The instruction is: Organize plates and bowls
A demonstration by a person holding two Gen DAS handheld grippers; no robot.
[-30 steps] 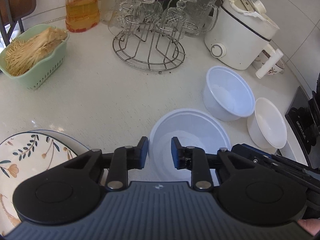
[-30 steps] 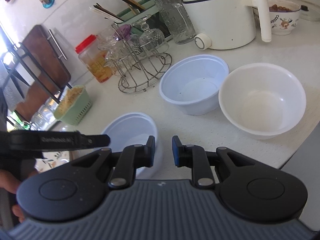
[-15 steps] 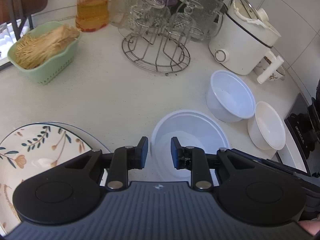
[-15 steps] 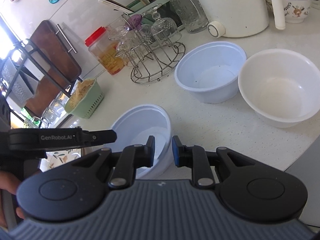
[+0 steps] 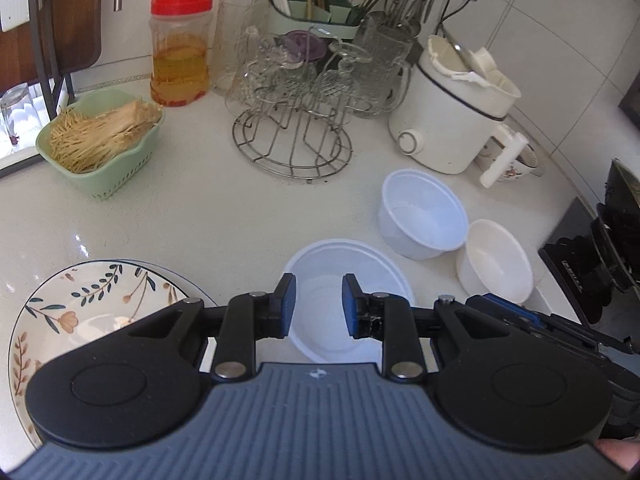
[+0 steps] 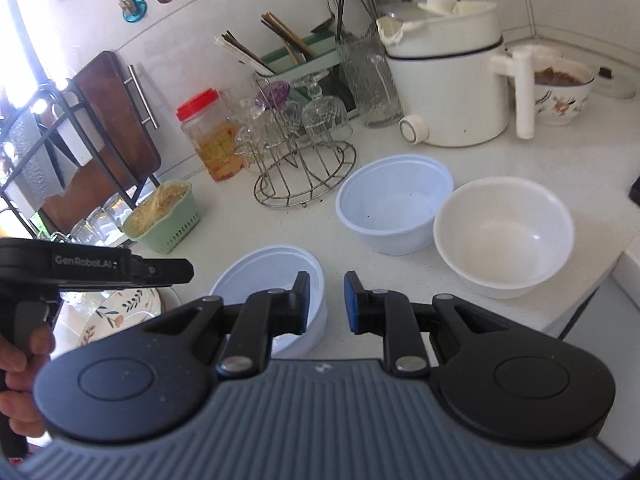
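Nothing stacked yet, I judge: three white plastic bowls, near (image 5: 348,300), middle (image 5: 422,220) and right (image 5: 496,260), sit separate and empty along the counter's front edge. The floral ceramic plate (image 5: 92,308) sits front-left. My left gripper (image 5: 316,306) and right gripper (image 6: 326,302) hold nothing, jaws narrowly apart. The green basket (image 5: 100,152) holds dry noodles.

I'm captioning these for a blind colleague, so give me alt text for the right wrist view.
Right claw, empty with a narrow gap, hovers over a white counter with three white bowls: one just below it, two side by side beyond. Behind stand a glass rack, red-lidded jar and white cooker; the left claw enters at left.
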